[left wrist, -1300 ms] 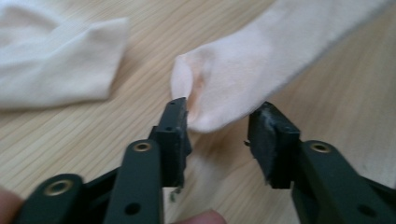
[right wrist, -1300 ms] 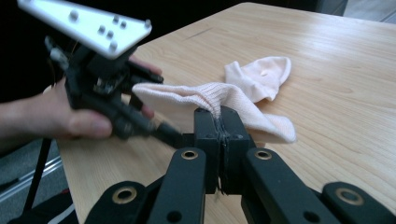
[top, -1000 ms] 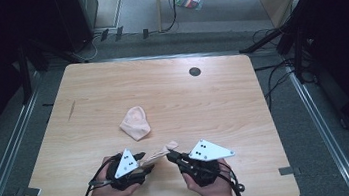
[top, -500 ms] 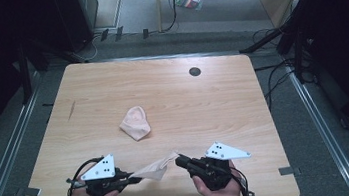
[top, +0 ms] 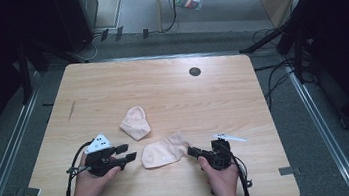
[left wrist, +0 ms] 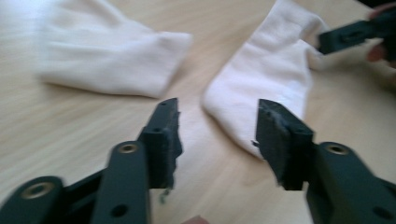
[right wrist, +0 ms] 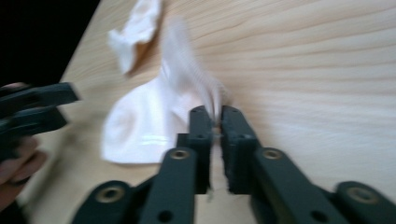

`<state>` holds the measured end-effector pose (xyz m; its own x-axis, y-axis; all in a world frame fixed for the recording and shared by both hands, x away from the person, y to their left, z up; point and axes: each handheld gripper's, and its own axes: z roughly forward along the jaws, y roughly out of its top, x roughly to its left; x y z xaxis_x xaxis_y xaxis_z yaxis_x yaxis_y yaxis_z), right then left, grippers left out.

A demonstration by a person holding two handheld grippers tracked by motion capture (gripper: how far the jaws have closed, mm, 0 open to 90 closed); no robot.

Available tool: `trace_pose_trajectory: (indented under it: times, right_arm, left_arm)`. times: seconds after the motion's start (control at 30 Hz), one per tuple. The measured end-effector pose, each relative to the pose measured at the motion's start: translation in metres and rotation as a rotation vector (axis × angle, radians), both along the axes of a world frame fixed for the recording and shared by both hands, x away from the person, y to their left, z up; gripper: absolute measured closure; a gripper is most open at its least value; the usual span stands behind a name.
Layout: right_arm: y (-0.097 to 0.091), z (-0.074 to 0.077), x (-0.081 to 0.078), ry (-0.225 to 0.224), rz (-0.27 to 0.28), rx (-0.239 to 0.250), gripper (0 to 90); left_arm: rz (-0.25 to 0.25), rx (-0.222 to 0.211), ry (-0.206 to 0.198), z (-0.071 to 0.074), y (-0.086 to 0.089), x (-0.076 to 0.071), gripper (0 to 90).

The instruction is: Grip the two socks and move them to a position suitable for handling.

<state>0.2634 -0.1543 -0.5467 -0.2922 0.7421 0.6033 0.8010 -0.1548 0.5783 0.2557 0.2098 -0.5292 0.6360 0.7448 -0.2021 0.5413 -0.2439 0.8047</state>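
The near sock (top: pixel 163 151), held up stretched between both tongs a moment ago, is now laid flat on the table (top: pixel 243 99). The left tongs (top: pixel 128 152) have just been opened and nothing is held; the sock lies at their 3 o'clock. The right tongs (top: pixel 192 151) are just loosening, its cuff between them. Laying out seems nearly done.
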Motion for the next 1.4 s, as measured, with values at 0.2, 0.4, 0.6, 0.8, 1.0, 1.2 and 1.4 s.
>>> trace_pose_trajectory:
  times: [0.2,0.4,0.6,0.8,1.0,1.2,1.4]
  right_arm:
    - [-0.017,0.001,0.002,-0.099,-0.15,-0.142,66.4]
    - [-0.012,0.02,-0.001,-0.246,-0.077,-0.204,74.5]
    - [0.026,0.005,0.018,-0.278,0.086,-0.356,84.2]
    - [0.028,-0.001,0.018,-0.209,0.135,-0.383,89.7]
    - [0.022,0.002,-0.001,-0.16,0.188,-0.371,90.0]
    - [0.019,0.001,-0.016,-0.15,0.198,-0.341,90.0]
    - [0.02,0.002,-0.021,-0.139,0.201,-0.332,90.0]
  left_arm:
    - [0.105,-0.027,-0.037,0.0,-0.001,-0.005,52.4]
    - [0.021,0.058,-0.091,0.001,-0.037,-0.014,68.4]
    - [0.008,0.169,-0.023,-0.016,-0.061,-0.007,73.3]
    - [-0.03,0.226,-0.012,-0.016,-0.057,-0.009,78.2]
    - [-0.072,0.355,-0.078,-0.014,-0.046,-0.021,85.1]
    - [-0.062,0.39,-0.091,-0.014,-0.039,-0.031,86.7]
    - [-0.049,0.298,-0.065,-0.016,-0.028,-0.034,81.1]
